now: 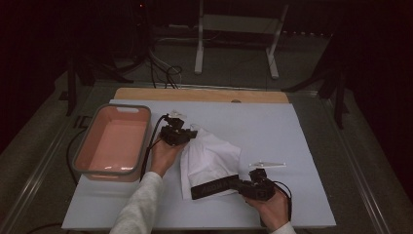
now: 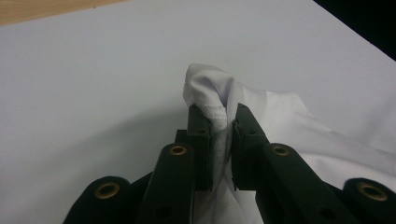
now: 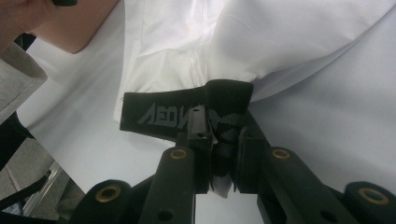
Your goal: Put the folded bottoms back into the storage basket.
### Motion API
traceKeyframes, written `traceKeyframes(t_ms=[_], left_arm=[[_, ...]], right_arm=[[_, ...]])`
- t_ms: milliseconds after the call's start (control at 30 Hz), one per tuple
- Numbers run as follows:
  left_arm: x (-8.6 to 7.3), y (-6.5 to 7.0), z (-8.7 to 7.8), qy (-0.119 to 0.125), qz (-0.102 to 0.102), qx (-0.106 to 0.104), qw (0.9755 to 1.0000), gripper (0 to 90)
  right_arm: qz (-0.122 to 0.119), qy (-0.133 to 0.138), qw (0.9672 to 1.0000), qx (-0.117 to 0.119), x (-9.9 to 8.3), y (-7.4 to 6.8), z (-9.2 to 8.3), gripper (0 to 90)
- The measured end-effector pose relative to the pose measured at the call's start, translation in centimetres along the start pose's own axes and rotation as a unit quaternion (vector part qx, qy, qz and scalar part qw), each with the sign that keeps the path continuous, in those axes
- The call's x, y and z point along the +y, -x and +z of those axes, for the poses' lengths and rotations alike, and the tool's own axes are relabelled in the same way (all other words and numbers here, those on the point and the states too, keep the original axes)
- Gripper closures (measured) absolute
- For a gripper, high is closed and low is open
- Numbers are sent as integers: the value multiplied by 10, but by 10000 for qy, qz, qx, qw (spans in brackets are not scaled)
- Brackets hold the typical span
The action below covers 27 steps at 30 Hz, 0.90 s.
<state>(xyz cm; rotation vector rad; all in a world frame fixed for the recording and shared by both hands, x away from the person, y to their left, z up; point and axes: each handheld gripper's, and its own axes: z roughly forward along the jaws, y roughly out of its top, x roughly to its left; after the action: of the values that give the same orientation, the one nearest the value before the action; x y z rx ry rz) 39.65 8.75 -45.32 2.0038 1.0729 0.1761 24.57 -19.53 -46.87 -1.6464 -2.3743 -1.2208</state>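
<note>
A white garment (image 1: 209,158) with a black lettered waistband (image 1: 214,186) lies on the white table cover (image 1: 272,131). My left gripper (image 1: 187,134) is shut on the garment's far hem, which bunches up between its jaws as white cloth (image 2: 210,91) lifted off the surface. My right gripper (image 1: 241,185) is shut on one end of the black waistband (image 3: 163,114), near the table's front edge. The cloth hangs stretched between the two grips. White fabric (image 3: 243,42) spreads beyond the band in the right gripper view.
A pink bin with a grey rim (image 1: 114,141) stands at the left of the table, close to my left hand. A wooden strip (image 1: 199,95) runs along the far edge. A small clear piece (image 1: 267,164) lies right of the garment.
</note>
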Motion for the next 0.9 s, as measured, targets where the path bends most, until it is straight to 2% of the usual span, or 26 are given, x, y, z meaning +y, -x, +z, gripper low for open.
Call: traceKeyframes(t_ms=[133, 367, 500, 633, 900], left_arm=[[4, 0, -4, -5, 12, 12, 10000, 809], [10, -2, -11, 50, -87, -24, 9999, 809], [12, -3, -14, 36, -45, -38, 10000, 809], [14, -5, -19, 138, -152, -85, 9998, 809], [18, -7, -28, 173, -124, -9, 9998, 809]], right_arm=[[0, 26, 10000, 15, 3, -2, 0, 806], [-32, 65, 9999, 91, 9, -7, 0, 806], [-19, 82, 9999, 119, 12, -8, 0, 806], [-66, 125, 9998, 144, 17, -12, 1, 806], [-123, 163, 9996, 187, 24, -18, 2, 806]])
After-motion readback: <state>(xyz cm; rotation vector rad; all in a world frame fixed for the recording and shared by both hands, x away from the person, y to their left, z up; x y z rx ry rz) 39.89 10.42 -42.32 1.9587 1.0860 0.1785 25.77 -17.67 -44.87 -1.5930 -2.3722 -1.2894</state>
